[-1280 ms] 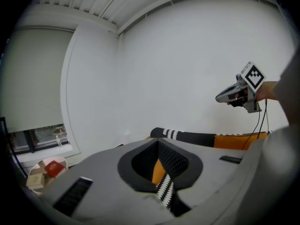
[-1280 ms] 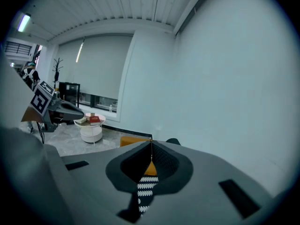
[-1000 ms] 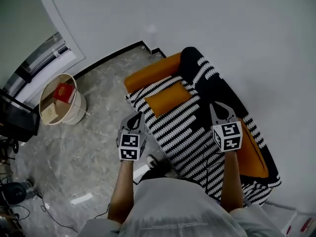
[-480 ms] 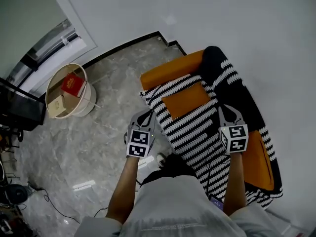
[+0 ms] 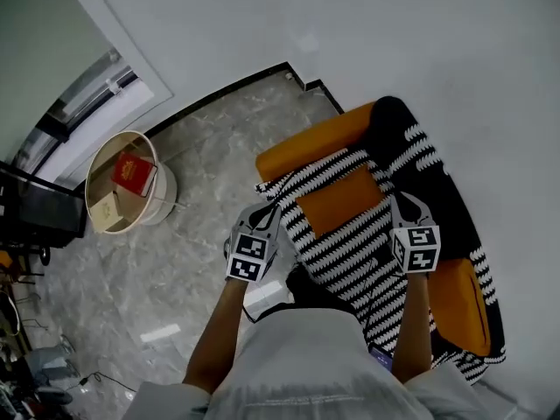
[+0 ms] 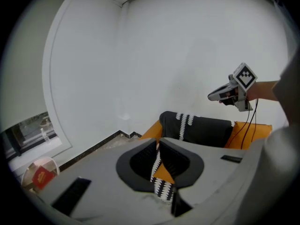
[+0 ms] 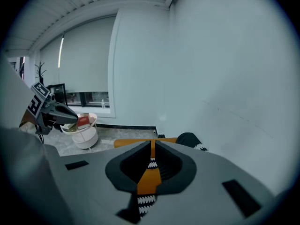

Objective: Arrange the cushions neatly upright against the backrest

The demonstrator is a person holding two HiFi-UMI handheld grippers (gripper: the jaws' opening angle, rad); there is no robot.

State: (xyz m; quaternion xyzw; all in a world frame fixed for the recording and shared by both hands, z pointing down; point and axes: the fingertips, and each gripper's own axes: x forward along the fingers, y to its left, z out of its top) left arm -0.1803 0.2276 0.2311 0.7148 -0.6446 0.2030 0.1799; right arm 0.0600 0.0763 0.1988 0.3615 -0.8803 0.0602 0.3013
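- Left gripper (image 5: pixel 265 213): its jaws have just been opening and now stand a narrow gap apart. Nothing is between them; only the sofa (image 5: pixel 385 274) shows through the gap in the left gripper view.
- Right gripper (image 5: pixel 404 202): jaws all but together and empty, with no comparable change in their spacing.
- Position change: compared with a second ago, both grippers have closed in on the sofa. The left one is now at the near left edge of the seat (image 5: pixel 346 252). The right one is over the seat, toward the backrest (image 5: pixel 442 186).
- Orange cushion (image 5: pixel 341 201): unchanged. It lies flat on the striped seat near the far left armrest (image 5: pixel 311 140), between the two grippers and touched by neither.
- Task status: no cushion stands upright yet. This is judged to be the approach before the first grasp.
- Implication: the opening left jaws suggest that gripper is being readied to take the cushion's near edge. The right jaws would need to open before they can grip.
- Orange block (image 5: pixel 459 297) at the near right end: whether it is an armrest or a second cushion cannot be told.
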